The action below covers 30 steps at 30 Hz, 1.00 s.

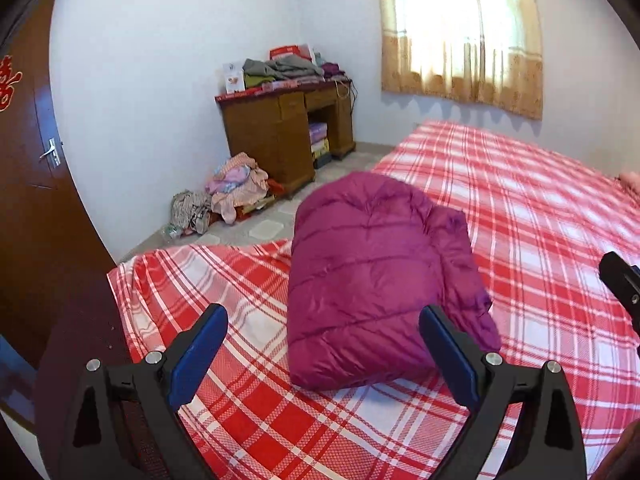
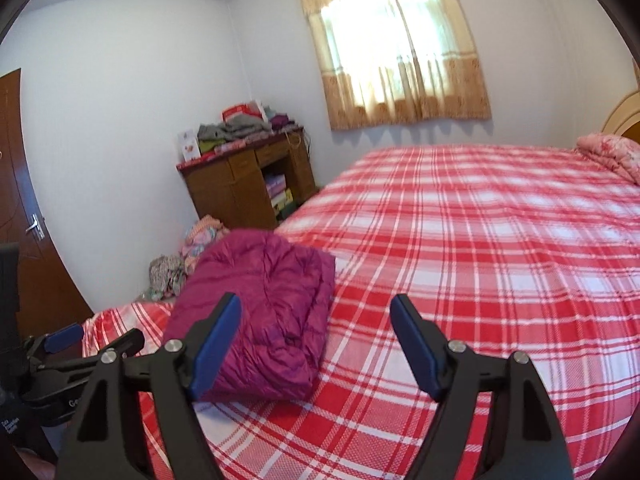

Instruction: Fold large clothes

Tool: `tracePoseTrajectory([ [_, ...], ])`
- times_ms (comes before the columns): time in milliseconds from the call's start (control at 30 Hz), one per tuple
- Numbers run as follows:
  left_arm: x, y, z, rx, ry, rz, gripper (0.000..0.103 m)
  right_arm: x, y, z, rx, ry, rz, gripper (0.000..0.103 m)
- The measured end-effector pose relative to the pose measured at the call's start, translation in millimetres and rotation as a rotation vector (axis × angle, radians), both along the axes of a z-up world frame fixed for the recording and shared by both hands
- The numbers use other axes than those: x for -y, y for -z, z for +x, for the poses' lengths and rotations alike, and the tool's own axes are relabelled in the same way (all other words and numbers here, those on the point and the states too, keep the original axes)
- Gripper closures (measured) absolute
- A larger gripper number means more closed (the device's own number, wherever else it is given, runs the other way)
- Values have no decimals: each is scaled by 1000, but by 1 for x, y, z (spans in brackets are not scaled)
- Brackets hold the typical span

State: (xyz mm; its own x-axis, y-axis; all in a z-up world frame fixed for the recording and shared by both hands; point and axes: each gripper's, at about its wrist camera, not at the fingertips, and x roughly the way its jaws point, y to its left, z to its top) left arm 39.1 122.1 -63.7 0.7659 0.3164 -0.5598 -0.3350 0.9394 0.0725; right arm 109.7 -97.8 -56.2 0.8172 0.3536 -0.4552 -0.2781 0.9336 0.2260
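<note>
A magenta quilted down jacket (image 1: 372, 272) lies folded into a thick bundle on the red-and-white plaid bed (image 1: 520, 208), near the bed's foot corner. My left gripper (image 1: 322, 320) hovers above the sheet just short of the bundle, its blue pads wide apart and empty. In the right wrist view the same jacket (image 2: 260, 308) lies ahead and to the left. My right gripper (image 2: 316, 316) is open above the sheet with nothing between its pads. The left gripper (image 2: 92, 334) shows at the lower left of that view, and the right one's black tip (image 1: 622, 280) at the left view's right edge.
A wooden desk (image 1: 280, 132) piled with folded clothes and boxes stands against the far wall. Loose garments (image 1: 236, 184) lie heaped on the floor beside it. A brown door (image 1: 36, 184) is at left, a curtained window (image 1: 460, 28) behind the bed, a pink quilt (image 2: 612, 152) near the headboard.
</note>
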Motion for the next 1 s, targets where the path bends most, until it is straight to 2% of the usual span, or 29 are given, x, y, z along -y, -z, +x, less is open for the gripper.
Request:
tracePoseTrajectory([
  [67,2,-7,-4,8,-8,9,6,1,-11,-5,36,11,5,16],
  [200,7,-19,-10,24,-13,24,6,1,-27,-14,90,12,9,16],
  [300,9,-29,-19,66,-14,32,6,0,-37,-21,132,12,12,15],
  [433,11,-42,-29,117,-21,44,6,1,-52,-35,212,30,4,0],
  [567,12,-48,-32,134,-17,43,6,3,-62,-44,266,47,5,0],
  [1000,13,-55,-42,174,-17,42,6,3,-63,-46,283,64,3,0],
])
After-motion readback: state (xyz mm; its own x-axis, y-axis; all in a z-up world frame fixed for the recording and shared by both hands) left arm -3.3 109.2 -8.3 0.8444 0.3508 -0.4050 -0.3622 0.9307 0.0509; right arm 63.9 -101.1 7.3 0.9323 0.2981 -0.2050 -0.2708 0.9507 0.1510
